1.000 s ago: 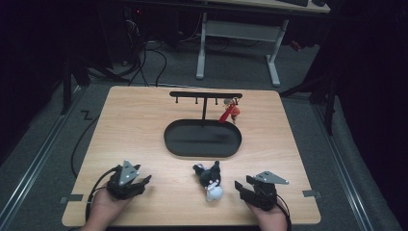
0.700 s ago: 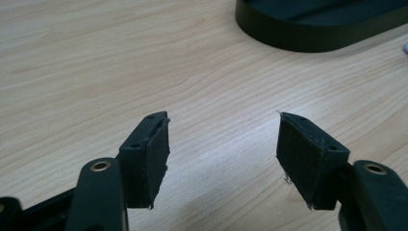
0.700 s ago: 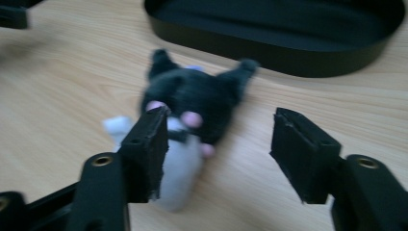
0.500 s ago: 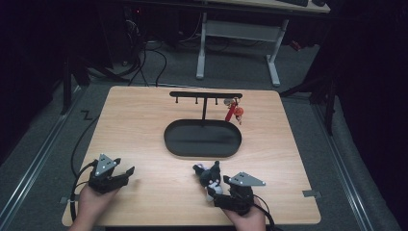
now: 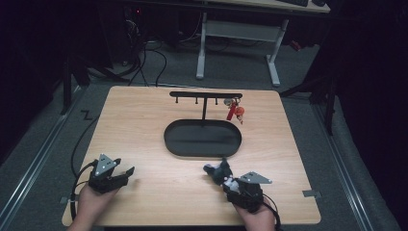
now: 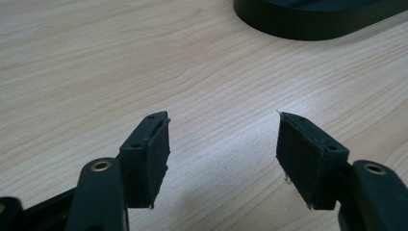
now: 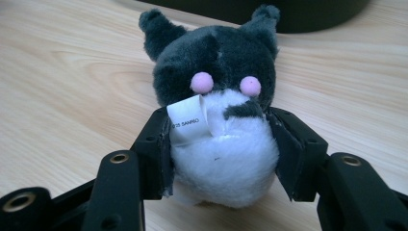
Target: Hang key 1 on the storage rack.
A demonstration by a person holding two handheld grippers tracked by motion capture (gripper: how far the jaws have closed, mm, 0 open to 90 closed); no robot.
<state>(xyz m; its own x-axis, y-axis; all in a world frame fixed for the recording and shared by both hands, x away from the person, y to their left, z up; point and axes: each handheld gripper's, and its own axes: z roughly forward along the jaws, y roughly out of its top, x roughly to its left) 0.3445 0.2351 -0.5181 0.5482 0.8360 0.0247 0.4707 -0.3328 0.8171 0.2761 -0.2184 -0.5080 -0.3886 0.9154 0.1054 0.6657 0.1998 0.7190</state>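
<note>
Grey-and-white plush toy (image 7: pixel 219 115) is squeezed by the right gripper (image 7: pixel 219 154), whose jaws have just been closing; the left gripper (image 6: pixel 223 149) is held open.

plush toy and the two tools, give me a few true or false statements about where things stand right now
1. The right tool has its jaws on either side of the plush toy. True.
2. The plush toy lies inside the black oval tray. False: it sits on the wooden table, on the near side of the tray.
3. The left tool has nothing between its jaws. True: bare table shows in the gap.
4. The red keychain lies flat in the tray. False: it hangs from the black hook rack behind the tray.
5. The plush toy is all white. False: dark grey head and ears, white belly, two pink dots.
</note>
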